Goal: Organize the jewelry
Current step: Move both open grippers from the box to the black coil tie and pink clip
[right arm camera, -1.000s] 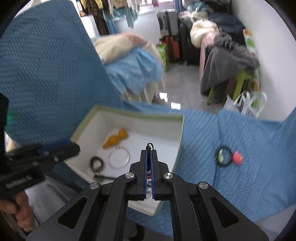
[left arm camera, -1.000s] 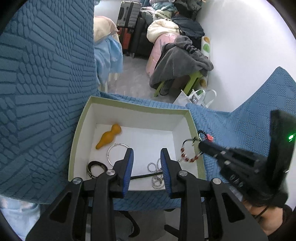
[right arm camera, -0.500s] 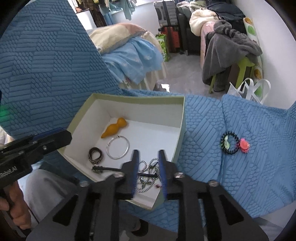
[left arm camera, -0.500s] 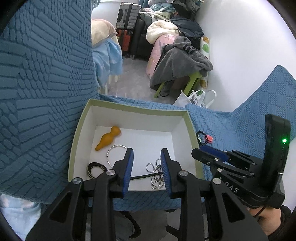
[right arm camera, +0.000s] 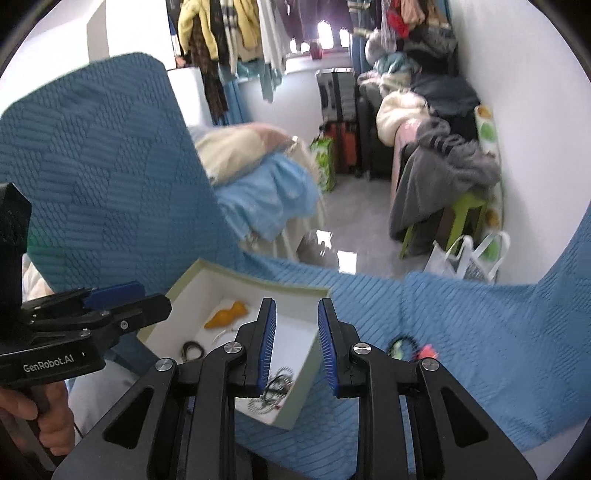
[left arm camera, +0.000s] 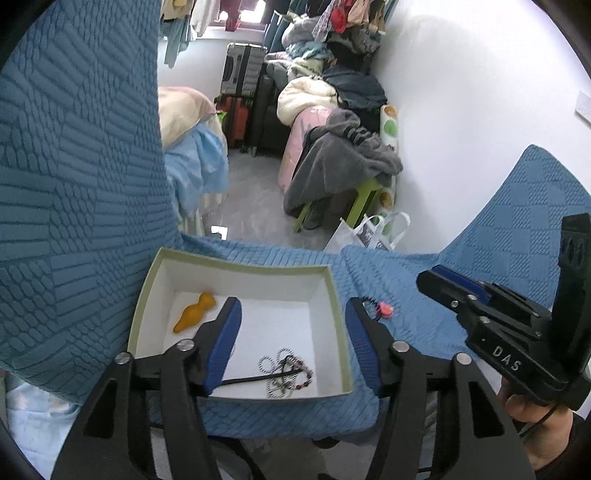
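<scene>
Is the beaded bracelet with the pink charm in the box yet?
No. The bracelet lies on the blue cover, right of the box.

The box stands open from above — only its low walls hem the tangled chains.

A lived-in bedroom at home: clothes hang at twelve o'clock by the window, suitcases stand beneath, a bed with blue bedding sits left, laundry heaps at one o'clock.
</scene>
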